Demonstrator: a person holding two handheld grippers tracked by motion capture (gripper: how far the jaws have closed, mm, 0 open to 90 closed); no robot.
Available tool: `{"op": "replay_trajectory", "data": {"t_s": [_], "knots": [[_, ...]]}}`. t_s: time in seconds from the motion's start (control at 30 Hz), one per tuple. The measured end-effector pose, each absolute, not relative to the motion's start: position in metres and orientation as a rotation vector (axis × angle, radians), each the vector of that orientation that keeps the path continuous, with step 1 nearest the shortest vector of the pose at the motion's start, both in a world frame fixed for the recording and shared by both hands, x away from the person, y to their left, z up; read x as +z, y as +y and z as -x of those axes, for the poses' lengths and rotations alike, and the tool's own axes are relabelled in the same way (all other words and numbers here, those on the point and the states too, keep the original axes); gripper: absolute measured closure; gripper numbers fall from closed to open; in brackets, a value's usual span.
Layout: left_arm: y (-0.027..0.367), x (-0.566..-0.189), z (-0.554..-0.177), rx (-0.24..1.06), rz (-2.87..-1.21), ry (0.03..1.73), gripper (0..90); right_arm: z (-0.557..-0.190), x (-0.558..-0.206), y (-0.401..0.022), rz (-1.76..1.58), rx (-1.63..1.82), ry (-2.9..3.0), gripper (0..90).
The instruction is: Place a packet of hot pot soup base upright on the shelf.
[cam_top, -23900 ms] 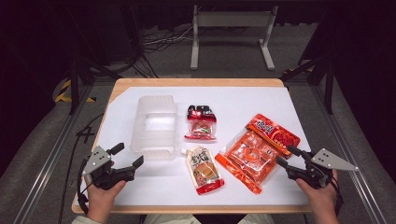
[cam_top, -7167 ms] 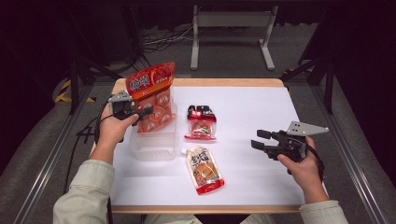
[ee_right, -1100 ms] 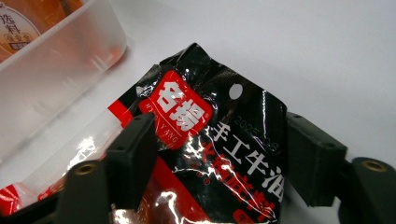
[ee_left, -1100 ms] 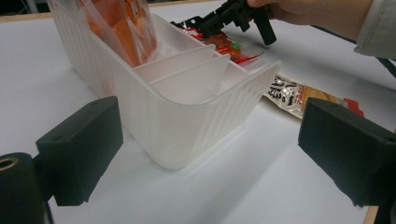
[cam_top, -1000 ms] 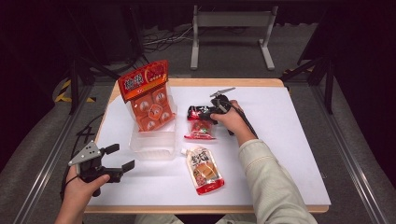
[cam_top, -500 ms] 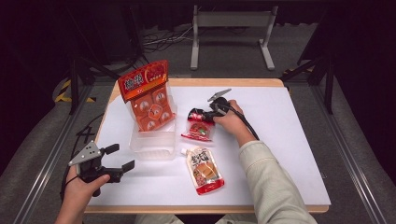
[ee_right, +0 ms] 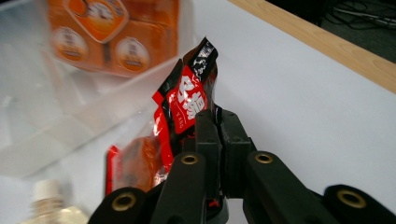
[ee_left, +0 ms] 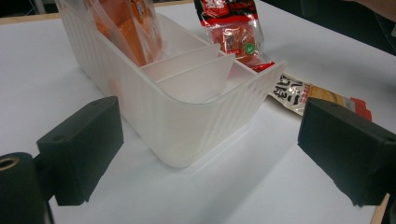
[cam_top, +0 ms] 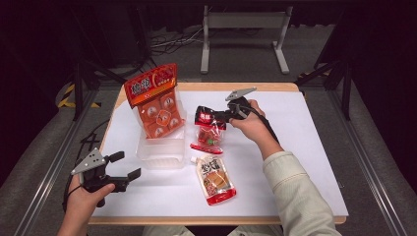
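Here the right gripper has its jaws pinched tight on the top edge of the red-and-black snack packet, having just closed on it; the packet hangs from that grip, its lower end low over the white table just to the right of the clear plastic bin. In the right gripper view the packet stands up between the two black jaws, which press together on its black seam, with the bin blurred behind it.

The orange multipack stands upright in the far end of the bin, leaning a little against its back wall. The left gripper view shows the bin split by thin dividers, its nearer compartments bare and the multipack in the far one.

A spouted pouch lies flat just in front and to the right of the bin.

The left gripper is near the bin's front left corner, jaws spread wide with nothing between them.
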State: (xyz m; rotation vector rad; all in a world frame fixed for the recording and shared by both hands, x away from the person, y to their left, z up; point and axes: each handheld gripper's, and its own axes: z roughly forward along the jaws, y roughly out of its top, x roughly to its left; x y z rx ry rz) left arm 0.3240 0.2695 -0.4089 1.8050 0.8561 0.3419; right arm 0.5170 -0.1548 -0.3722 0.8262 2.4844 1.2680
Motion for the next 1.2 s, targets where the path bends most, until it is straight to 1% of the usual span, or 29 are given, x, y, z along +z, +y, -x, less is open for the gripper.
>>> {"op": "replay_trajectory", "data": {"t_s": [0.33, 0.53, 0.8, 1.2], "knots": [[0.269, -0.409, -0.324, 0.368, -1.818, 0.865, 7.6, -0.493, -0.348, -0.151, -0.708, 1.312, 2.472, 89.1], [0.27, -0.41, -0.324, 0.362, -1.816, 0.882, 7.7, -0.481, -0.332, -0.154, -0.653, 1.347, 2.44, 89.1], [0.269, -0.409, -0.324, 0.365, -1.823, 0.88, 7.7, -0.469, -0.31, -0.155, -0.584, 1.413, 2.407, 89.2], [0.273, -0.409, -0.322, 0.374, -1.795, 0.892, 7.6, -0.455, -0.28, -0.143, -0.455, 1.461, 2.381, 89.3]]}}
